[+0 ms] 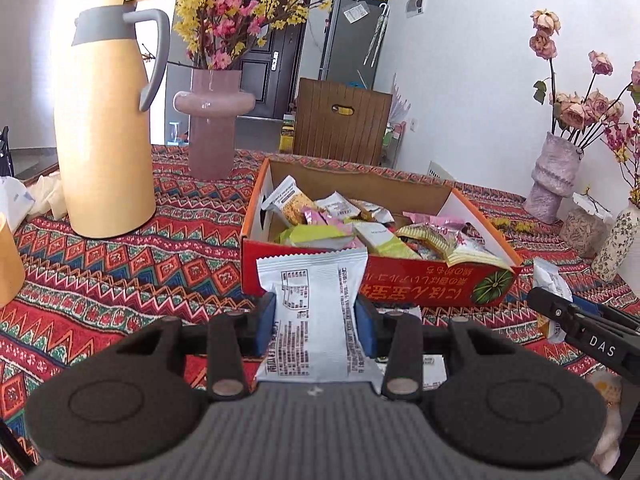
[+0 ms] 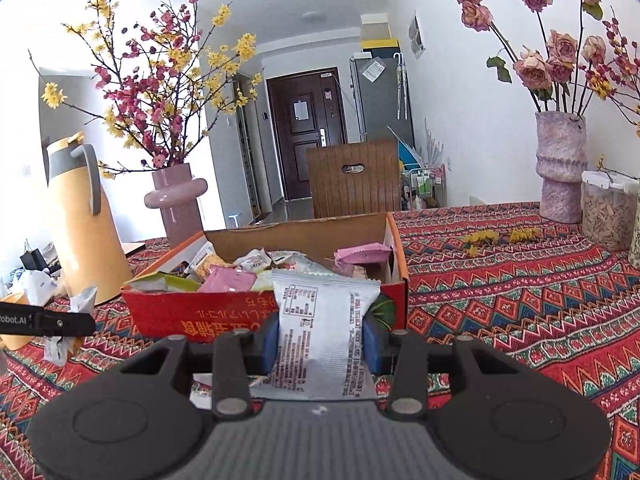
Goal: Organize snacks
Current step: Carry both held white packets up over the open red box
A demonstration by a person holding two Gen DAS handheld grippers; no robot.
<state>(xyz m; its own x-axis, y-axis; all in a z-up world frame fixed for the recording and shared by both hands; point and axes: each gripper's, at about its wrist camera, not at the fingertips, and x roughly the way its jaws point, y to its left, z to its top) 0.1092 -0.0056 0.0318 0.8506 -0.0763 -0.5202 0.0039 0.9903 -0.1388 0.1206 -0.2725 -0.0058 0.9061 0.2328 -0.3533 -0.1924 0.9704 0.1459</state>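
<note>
A red cardboard box (image 1: 420, 280) (image 2: 208, 312) with an open top holds several snack packets in pink, green and white. My left gripper (image 1: 316, 324) is shut on a white snack packet (image 1: 316, 300), held upright just in front of the box's near wall. My right gripper (image 2: 320, 338) is shut on a second white snack packet (image 2: 320, 320), also upright before the box. In the left wrist view the right gripper (image 1: 576, 316) shows at the right edge. In the right wrist view the left gripper (image 2: 60, 322) shows at the left edge.
A yellow thermos jug (image 1: 104, 136) and a pink vase of blossoms (image 1: 212, 120) stand left of the box on the patterned tablecloth (image 2: 520, 300). At the right stand a vase of dried roses (image 2: 560, 168), a seed jar (image 2: 608, 212) and a floral bottle (image 1: 616, 240). A wooden chair (image 2: 354, 178) stands behind the table.
</note>
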